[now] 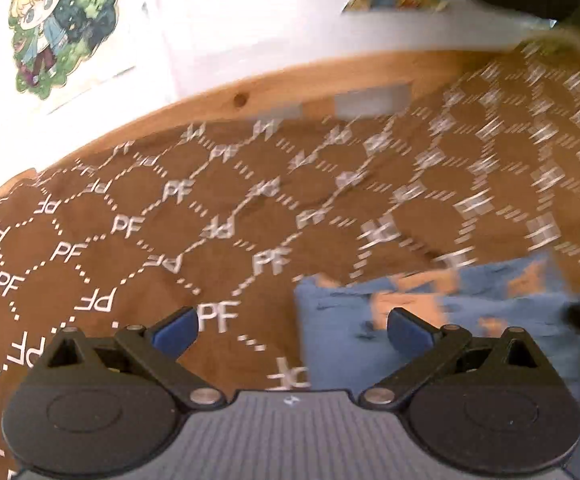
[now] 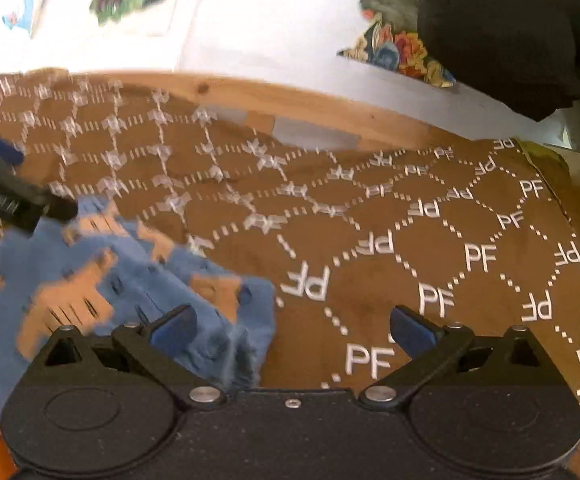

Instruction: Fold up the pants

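- Blue pants [image 2: 121, 280], bunched on the brown cloth [image 2: 430, 248], lie between the two tongs
- Left gripper [image 1: 294, 326] has them on its right, right gripper [image 2: 292, 326] on its left; both gape wide, holding nothing
- Wooden edge [image 1: 330, 76] beyond

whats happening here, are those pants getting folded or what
A person holds two handheld grippers over a brown cloth printed with white PF letters, spread on a wooden surface. The blue pants with orange patches lie bunched on the cloth, between the two tools. The left gripper and the right gripper both have their jaws open and hold nothing. The views are motion-blurred, and no neat fold shows in the pants.
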`<action>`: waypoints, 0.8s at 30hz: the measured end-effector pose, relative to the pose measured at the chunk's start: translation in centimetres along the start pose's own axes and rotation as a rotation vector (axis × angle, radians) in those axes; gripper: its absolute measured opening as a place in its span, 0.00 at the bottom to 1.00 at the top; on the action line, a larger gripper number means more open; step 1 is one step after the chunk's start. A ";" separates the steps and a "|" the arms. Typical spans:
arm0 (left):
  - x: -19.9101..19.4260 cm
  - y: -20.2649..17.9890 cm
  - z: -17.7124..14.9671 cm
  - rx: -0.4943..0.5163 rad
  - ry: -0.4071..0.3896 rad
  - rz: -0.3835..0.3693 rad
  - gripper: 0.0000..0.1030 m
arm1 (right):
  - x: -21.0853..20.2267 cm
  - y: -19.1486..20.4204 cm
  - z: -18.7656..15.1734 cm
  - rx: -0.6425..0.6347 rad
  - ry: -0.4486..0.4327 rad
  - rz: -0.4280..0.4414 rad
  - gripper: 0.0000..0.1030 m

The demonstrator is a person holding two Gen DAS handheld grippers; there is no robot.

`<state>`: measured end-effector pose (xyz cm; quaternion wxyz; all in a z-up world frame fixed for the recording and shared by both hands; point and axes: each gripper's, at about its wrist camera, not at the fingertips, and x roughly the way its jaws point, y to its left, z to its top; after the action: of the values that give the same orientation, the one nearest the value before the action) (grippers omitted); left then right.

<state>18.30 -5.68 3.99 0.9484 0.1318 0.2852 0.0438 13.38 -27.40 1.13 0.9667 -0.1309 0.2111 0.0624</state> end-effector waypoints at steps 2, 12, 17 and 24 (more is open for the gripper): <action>2.2 -0.2 -0.6 0.004 0.032 0.064 1.00 | 0.3 -0.5 -0.2 0.017 0.010 -0.013 0.99; 1.0 1.7 -0.7 -0.150 0.057 0.068 1.00 | -1.2 -1.3 0.0 0.074 -0.022 -0.013 0.99; -1.9 1.7 -1.9 -0.231 0.150 -0.143 1.00 | -3.1 0.7 0.9 0.017 -0.089 0.064 0.99; -1.3 1.6 -3.7 -0.272 0.265 -0.191 1.00 | -1.9 3.7 -0.2 -0.174 0.054 0.057 0.99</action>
<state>15.18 -3.49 2.19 0.9114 -0.0318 0.4103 0.0085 10.90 -24.01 0.87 0.9435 -0.2101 0.2342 0.1043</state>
